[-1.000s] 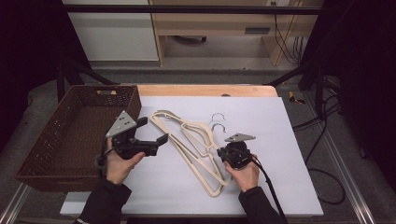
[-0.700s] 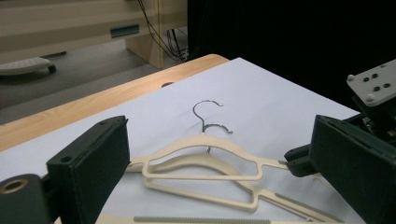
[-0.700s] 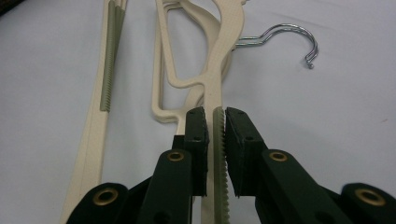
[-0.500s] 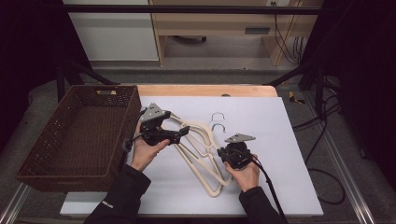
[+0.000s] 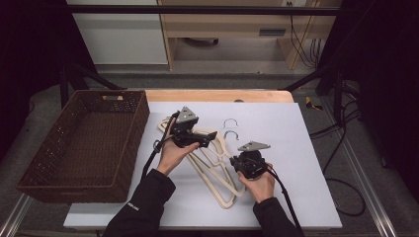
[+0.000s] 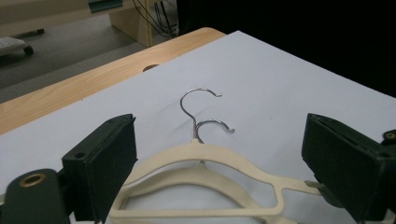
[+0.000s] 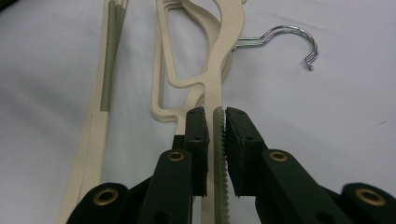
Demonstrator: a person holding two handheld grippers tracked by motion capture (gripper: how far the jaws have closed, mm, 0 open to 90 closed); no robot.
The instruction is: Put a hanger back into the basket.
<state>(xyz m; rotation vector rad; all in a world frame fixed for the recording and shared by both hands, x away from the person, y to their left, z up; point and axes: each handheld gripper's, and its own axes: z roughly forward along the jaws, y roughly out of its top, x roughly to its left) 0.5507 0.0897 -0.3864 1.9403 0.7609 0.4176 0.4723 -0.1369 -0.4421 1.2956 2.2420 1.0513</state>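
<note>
right tool (image 7: 215, 122) clamped on hanger (image 7: 218, 84) arm; left tool (image 6: 219, 163) wide open, empty. hangers light, stiff, prob slick; grip at ribbed strip.

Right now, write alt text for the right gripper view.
The right gripper is shut on the ridged arm of a cream hanger lying on a white table. Its metal hook curves right; a second hanger arm lies left.
</note>
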